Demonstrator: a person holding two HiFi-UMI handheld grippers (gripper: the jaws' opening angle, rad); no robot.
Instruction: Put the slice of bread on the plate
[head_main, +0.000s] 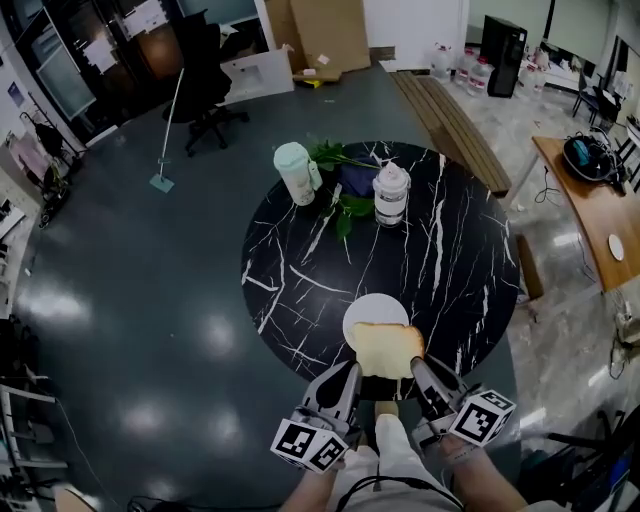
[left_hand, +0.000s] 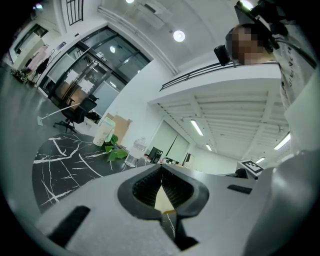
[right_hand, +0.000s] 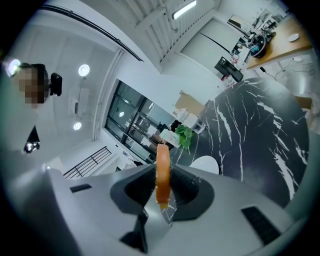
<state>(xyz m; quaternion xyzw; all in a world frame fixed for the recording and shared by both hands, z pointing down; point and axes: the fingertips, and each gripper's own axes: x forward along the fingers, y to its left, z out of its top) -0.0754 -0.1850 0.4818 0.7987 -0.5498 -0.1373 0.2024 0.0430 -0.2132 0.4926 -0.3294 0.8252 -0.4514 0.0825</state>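
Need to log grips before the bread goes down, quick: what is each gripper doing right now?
Left gripper: closed on the bread slice.
Right gripper: closed on the same bread slice, crust edge between its fingers.

Near edge of tabletop (head_main: 450, 260): plate (head_main: 372, 306), slice of bread (head_main: 388, 348) over its near rim, gripped at left by left gripper (head_main: 352, 370), at right by right gripper (head_main: 419, 366). Far side: tub (head_main: 295, 172) left, jar (head_main: 391, 192) right, leaves (head_main: 333, 155) between. On floor (head_main: 150, 300) beyond: chair (head_main: 205, 80) left, bench (head_main: 447, 120) right.

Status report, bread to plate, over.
Both shut on the bread: left gripper, right gripper. Held over the plate's near edge. Nothing in the way.
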